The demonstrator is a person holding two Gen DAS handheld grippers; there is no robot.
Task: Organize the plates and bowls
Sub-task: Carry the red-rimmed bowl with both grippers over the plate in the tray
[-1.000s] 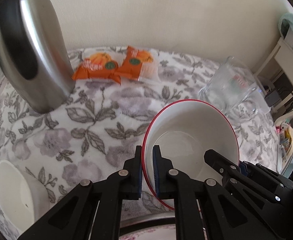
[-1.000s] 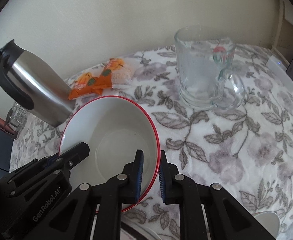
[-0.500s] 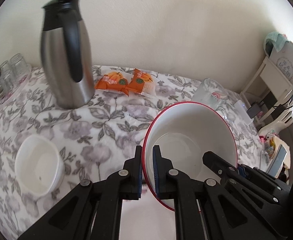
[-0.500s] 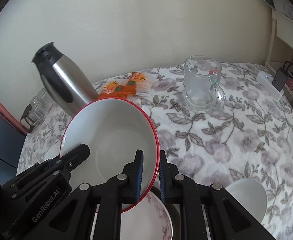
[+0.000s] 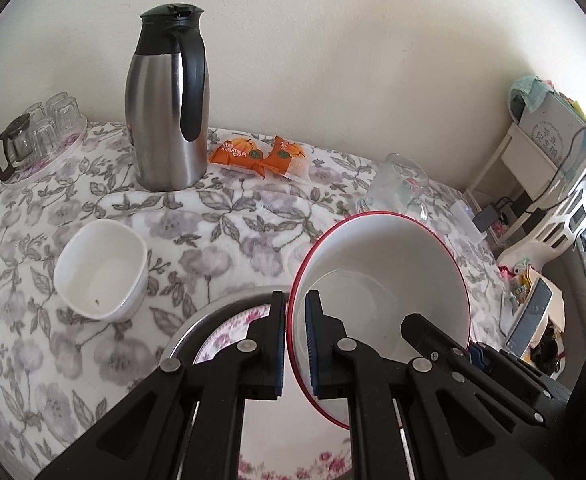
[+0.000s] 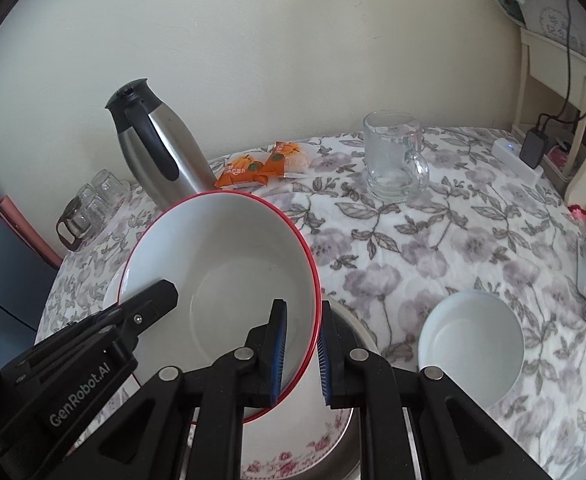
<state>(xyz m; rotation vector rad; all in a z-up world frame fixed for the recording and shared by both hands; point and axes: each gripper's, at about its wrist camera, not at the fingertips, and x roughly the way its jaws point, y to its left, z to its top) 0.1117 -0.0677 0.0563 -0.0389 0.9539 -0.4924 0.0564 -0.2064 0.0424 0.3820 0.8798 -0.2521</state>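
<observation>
A white bowl with a red rim (image 5: 385,276) (image 6: 229,264) hangs in the air between both grippers. My left gripper (image 5: 295,344) is shut on its left rim; my right gripper (image 6: 301,354) is shut on its right rim. Under it lies a floral plate (image 5: 229,328) (image 6: 293,460) in a metal dish (image 5: 197,320). A small squarish white bowl (image 5: 101,270) sits on the cloth at the left. A round white bowl (image 6: 471,346) sits at the right.
A steel thermos jug (image 5: 169,112) (image 6: 155,148) stands at the back by two orange snack packs (image 5: 261,156). A glass mug (image 6: 393,156) stands back right. A tray of small glasses (image 5: 33,136) sits far left. The table edge and shelves (image 5: 541,184) are at the right.
Both grippers have risen and drawn back with the red-rimmed bowl. The table now looks farther, and the plate, metal dish and both white bowls have come into view below.
</observation>
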